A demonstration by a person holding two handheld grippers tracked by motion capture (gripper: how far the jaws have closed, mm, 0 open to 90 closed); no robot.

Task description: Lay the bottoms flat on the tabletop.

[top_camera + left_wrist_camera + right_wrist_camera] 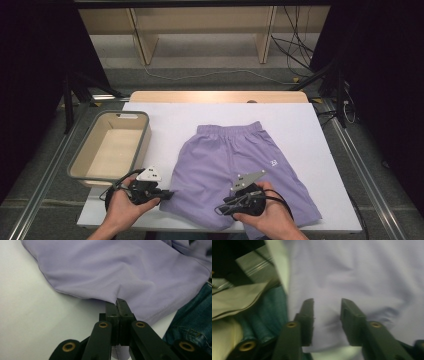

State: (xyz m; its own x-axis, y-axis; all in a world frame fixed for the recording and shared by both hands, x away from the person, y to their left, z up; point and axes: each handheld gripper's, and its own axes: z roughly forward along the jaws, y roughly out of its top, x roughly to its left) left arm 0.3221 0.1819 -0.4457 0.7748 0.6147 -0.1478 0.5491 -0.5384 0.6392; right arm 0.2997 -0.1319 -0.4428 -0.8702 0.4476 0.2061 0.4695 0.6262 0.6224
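A pair of lilac shorts [235, 155] lies flat on the white table [310, 125], waistband away from me and legs toward me. At the left leg's hem my left gripper [169, 194] is shut on the cloth. The left gripper view has its jaws [117, 301] pressed together on the edge of the shorts [112, 267], and the fabric puckers where they pinch it. My right gripper [225, 207] is over the near middle of the shorts. In the right gripper view it [327, 305] stands open, with lilac cloth [362, 270] showing in the gap between its fingers.
A grey-rimmed beige basket [148, 131] stands on the table's left side, close to my left hand. Blue jeans [195, 315] on the person's legs show past the table's near edge. Shelving and cables lie on the floor beyond the table.
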